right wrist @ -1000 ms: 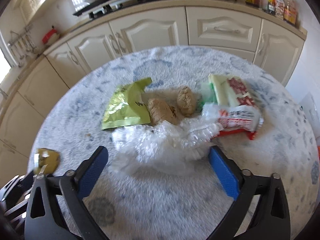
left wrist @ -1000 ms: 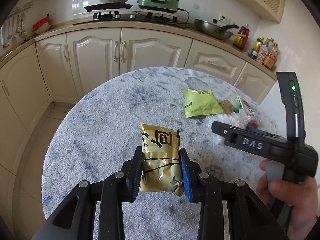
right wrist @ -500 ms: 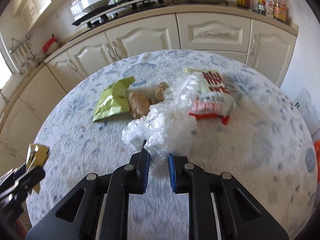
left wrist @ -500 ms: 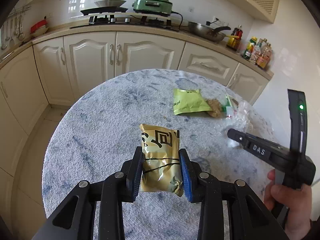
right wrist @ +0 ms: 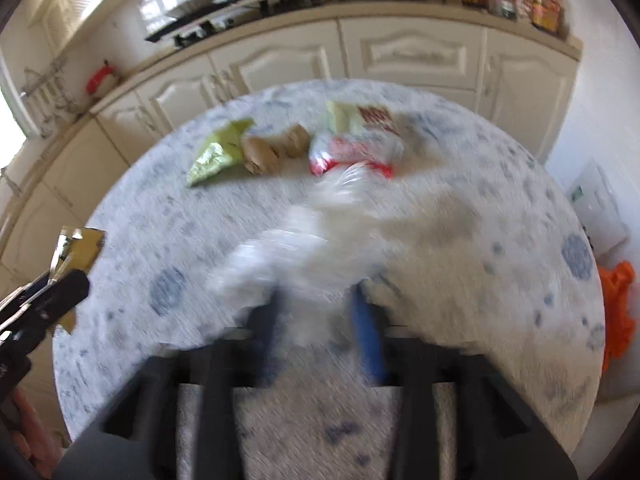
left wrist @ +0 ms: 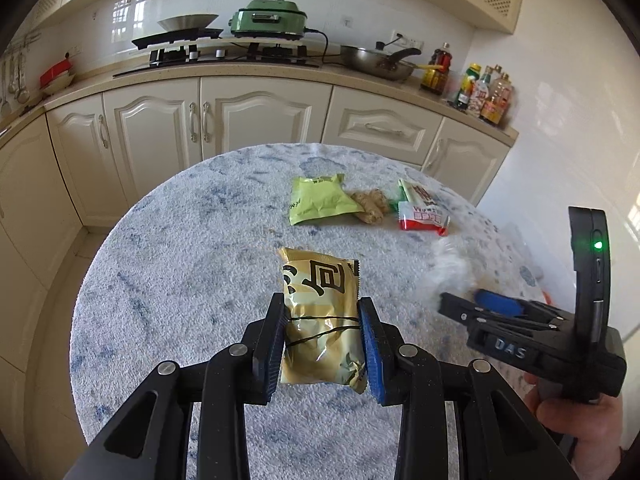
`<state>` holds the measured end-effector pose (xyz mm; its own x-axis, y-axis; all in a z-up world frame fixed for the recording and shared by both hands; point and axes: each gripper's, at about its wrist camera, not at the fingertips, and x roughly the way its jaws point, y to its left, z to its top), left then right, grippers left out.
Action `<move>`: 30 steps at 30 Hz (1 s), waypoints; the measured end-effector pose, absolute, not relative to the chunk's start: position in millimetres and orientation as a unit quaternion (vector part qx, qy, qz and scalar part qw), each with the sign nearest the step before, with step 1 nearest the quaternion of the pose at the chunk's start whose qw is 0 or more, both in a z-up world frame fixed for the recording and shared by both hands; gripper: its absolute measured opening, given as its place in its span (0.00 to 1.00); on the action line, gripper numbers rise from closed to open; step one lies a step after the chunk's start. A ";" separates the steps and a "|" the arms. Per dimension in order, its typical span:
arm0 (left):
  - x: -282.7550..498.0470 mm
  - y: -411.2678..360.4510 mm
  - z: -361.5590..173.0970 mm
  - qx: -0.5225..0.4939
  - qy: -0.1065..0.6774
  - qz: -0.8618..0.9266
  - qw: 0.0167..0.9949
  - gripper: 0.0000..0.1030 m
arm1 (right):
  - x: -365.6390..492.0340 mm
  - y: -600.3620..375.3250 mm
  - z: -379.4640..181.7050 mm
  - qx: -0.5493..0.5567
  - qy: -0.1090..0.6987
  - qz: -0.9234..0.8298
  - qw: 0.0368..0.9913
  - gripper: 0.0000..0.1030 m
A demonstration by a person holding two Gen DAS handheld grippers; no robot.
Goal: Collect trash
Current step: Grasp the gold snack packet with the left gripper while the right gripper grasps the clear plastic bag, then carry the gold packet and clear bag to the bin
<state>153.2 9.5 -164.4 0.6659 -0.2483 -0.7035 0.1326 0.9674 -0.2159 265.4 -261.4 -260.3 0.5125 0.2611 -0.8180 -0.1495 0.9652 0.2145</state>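
Note:
My left gripper [left wrist: 322,340] is shut on a gold snack packet [left wrist: 320,316] and holds it above the round table [left wrist: 180,280]. My right gripper [right wrist: 318,320] is shut on a crumpled clear plastic bag [right wrist: 296,248], which is blurred by motion; the bag also shows in the left wrist view [left wrist: 452,268]. On the far side of the table lie a green packet [left wrist: 318,200], two brown lumps [left wrist: 370,206] and a red and white wrapper [left wrist: 422,212]. They show in the right wrist view too: the green packet [right wrist: 218,152] and the wrapper [right wrist: 360,136].
Cream kitchen cabinets [left wrist: 256,116] curve behind the table, with a stove, a green cooker [left wrist: 270,18], a pan and bottles on the counter. An orange bag [right wrist: 618,300] lies on the floor right of the table.
My right gripper closed on the plastic bag and has pulled it back toward the near edge, away from the wrapper. My left gripper still holds the gold packet.

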 end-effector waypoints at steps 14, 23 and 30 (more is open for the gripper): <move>153.4 8.0 -162.1 -0.062 0.398 -0.100 0.910 0.30 | 296.6 -233.1 -268.5 0.053 0.463 0.101 0.879 0.45; 154.5 -0.2 -157.6 -0.060 0.393 -0.110 0.911 0.30 | 266.5 -246.0 -253.9 0.048 0.450 0.146 0.880 0.20; 146.8 -29.7 -141.1 -0.049 0.375 -0.141 0.915 0.30 | 235.5 -281.6 -208.3 0.058 0.414 0.133 0.899 0.20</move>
<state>146.8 -29.7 -141.1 0.6788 -0.2948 -0.6725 0.2218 0.9554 -0.1950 235.5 -281.6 -208.3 0.6214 0.2875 -0.7288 -0.1916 0.9578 0.2145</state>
